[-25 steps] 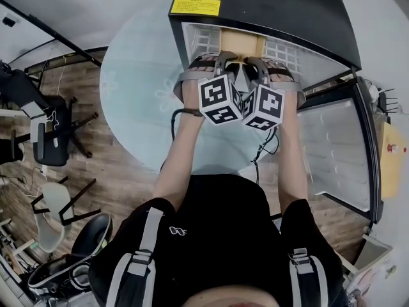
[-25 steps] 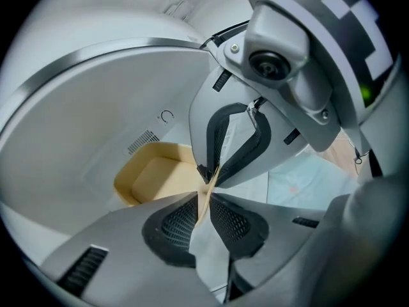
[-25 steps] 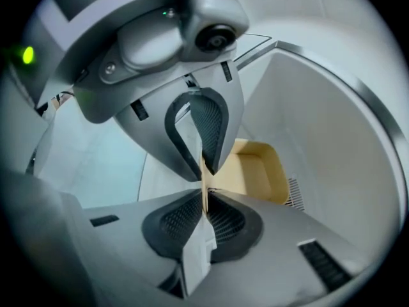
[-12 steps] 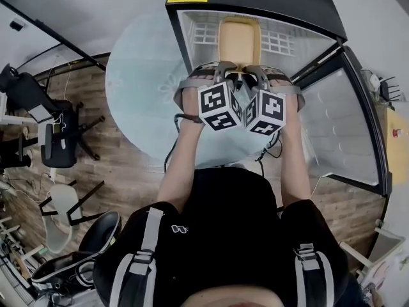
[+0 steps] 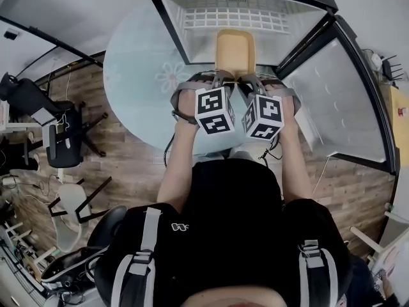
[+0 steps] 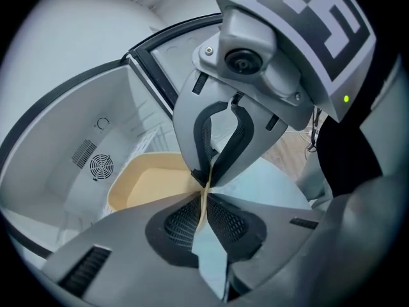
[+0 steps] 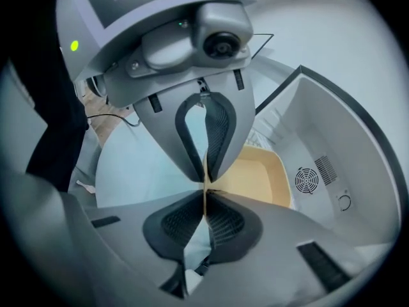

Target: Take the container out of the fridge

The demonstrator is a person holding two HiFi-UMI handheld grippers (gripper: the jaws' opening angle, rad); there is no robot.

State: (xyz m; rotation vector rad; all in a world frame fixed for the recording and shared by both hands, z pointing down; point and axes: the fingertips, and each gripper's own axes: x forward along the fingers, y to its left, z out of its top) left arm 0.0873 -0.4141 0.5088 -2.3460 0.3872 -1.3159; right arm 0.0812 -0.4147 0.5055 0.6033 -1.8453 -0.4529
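Observation:
A tan open container (image 5: 235, 50) sticks half out of the small black fridge (image 5: 192, 31), its far end over the white wire shelf. My left gripper (image 5: 221, 77) holds the near rim at the left; its jaws are closing, and the thin rim (image 6: 206, 190) is pinched between the pads. My right gripper (image 5: 246, 78) is shut on the same rim just to the right, the edge (image 7: 205, 194) clamped between its pads. In both gripper views the container's hollow (image 6: 150, 187) (image 7: 255, 178) looks empty, with the fridge's back wall and fan behind it.
The fridge stands on a round glass table (image 5: 137, 75). Its door (image 5: 332, 101) hangs open to the right. Office chairs (image 5: 57, 146) and cables sit on the wood floor at the left. The other gripper's camera head (image 6: 255, 62) crowds each gripper view.
Both grippers have drawn back from the fridge opening with the container, which now shows further out of the fridge. The two marker cubes have moved slightly apart.

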